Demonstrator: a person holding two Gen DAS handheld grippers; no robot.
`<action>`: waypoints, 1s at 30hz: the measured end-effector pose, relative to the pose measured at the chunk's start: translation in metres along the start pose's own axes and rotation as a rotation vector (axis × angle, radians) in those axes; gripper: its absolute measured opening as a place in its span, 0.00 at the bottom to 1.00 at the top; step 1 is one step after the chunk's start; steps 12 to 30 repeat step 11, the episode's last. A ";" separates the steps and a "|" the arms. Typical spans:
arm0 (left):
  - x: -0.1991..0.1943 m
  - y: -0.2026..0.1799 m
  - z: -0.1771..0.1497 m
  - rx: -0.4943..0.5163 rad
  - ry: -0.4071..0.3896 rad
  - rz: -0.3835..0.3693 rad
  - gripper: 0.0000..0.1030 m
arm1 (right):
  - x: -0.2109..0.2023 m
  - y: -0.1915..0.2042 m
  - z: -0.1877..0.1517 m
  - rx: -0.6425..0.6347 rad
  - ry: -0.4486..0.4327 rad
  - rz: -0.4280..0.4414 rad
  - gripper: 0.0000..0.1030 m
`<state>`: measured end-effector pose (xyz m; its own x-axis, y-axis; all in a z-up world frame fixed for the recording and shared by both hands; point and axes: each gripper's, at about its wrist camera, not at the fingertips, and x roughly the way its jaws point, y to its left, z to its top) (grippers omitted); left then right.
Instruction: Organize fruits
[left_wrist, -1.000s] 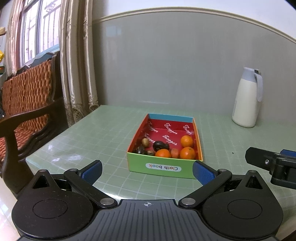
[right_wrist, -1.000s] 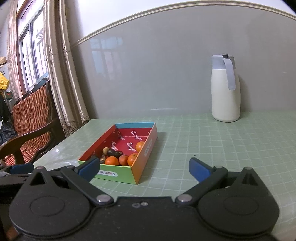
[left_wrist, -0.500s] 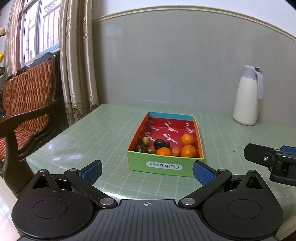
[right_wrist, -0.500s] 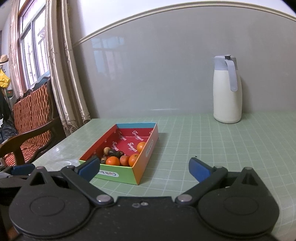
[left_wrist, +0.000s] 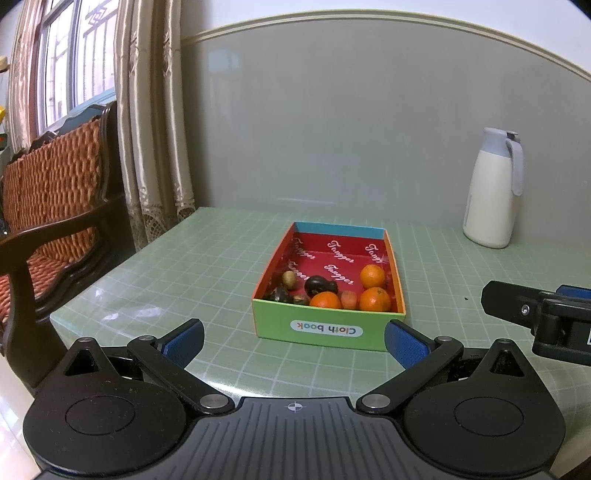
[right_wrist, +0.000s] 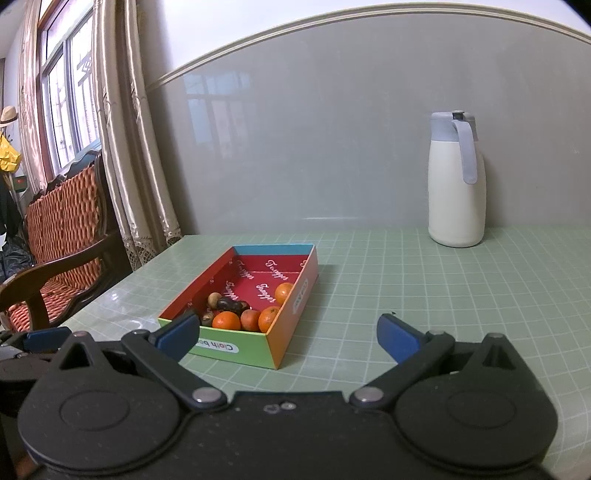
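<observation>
A shallow cardboard box with a green front wall and red inside sits on the green table. In its near end lie several oranges, a dark fruit and small brown fruits. The box also shows in the right wrist view, with oranges inside. My left gripper is open and empty, just short of the box's front wall. My right gripper is open and empty, to the right of the box; it shows at the right edge of the left wrist view.
A white jug with a grey lid stands at the back right against the grey wall. A wooden chair with an orange cushion stands off the table's left edge, by curtains. The table edge runs at the left.
Both grippers have eased back and up a little, so the box sits slightly farther off in both views. Both stay open and nothing has been taken hold of.
</observation>
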<state>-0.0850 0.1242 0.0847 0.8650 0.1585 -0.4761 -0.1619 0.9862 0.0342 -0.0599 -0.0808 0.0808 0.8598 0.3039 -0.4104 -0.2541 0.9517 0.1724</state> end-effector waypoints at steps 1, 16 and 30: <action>0.000 0.000 0.000 0.000 -0.002 -0.004 1.00 | 0.000 0.000 0.000 -0.001 -0.001 0.001 1.00; -0.007 0.001 -0.002 0.000 -0.083 -0.006 1.00 | 0.002 0.001 0.001 -0.002 -0.009 0.003 1.00; -0.007 0.001 -0.002 0.000 -0.083 -0.006 1.00 | 0.002 0.001 0.001 -0.002 -0.009 0.003 1.00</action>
